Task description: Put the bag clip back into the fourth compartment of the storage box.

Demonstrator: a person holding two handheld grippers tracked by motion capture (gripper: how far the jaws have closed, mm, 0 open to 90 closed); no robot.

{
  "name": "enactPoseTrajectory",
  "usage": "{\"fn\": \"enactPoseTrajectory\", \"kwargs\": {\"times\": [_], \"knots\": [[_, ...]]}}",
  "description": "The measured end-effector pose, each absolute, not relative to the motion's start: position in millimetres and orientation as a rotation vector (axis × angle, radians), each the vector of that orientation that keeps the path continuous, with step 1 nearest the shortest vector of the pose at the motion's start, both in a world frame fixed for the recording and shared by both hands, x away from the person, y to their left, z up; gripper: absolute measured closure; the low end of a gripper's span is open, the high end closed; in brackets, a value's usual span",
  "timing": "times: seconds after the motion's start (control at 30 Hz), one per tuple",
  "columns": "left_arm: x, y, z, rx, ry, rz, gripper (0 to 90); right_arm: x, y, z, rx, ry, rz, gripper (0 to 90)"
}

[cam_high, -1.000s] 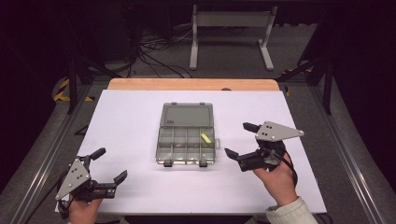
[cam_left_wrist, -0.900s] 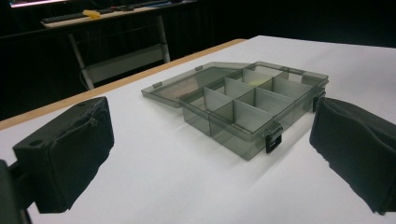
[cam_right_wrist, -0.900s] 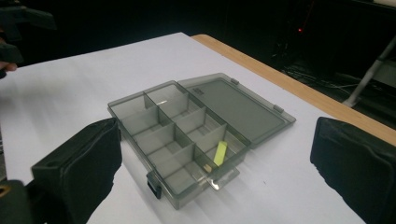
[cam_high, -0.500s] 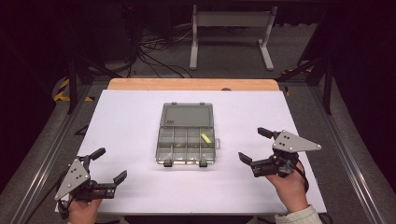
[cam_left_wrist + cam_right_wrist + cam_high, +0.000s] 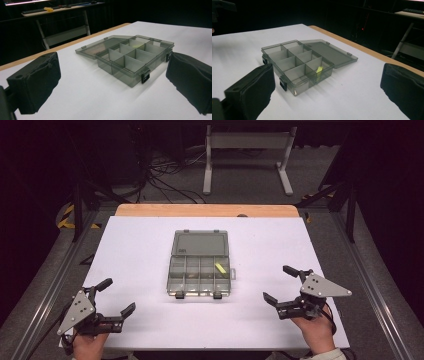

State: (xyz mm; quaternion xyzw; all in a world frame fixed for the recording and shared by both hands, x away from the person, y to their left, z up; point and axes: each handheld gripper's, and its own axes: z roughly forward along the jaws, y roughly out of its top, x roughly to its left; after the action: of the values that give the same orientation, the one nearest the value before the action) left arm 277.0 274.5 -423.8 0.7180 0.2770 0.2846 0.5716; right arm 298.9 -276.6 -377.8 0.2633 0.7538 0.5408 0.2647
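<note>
High view: grey compartment box lies open, lid flat.

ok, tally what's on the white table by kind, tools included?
Tools, both open, held at the table's near edge: 2, left tool and right tool
Grey compartment box, lid open: 1
Yellow piece in the box: 1
Total: 4

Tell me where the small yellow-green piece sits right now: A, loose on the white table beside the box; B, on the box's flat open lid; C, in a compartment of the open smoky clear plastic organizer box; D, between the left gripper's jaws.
C: the small yellow-green piece lies inside a right-hand compartment of the open smoky clear plastic organizer box.
</note>
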Motion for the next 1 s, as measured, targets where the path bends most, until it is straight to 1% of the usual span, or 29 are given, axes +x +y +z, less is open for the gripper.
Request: {"fn": "enactPoseTrajectory", "kwargs": {"times": [0.6, 1.0], "knots": [[275.5, 277.1, -422.1, 1.665, 0.629, 0.663, 0.2, 289.5, -286.1, -413.3, 0.738, 2.016, 1.48, 0.0], [274.8, 276.1, -422.9, 1.645, 0.607, 0.656, 0.0, 289.2, -282.4, -435.3, 0.778, 2.051, 1.454, 0.2]]}}
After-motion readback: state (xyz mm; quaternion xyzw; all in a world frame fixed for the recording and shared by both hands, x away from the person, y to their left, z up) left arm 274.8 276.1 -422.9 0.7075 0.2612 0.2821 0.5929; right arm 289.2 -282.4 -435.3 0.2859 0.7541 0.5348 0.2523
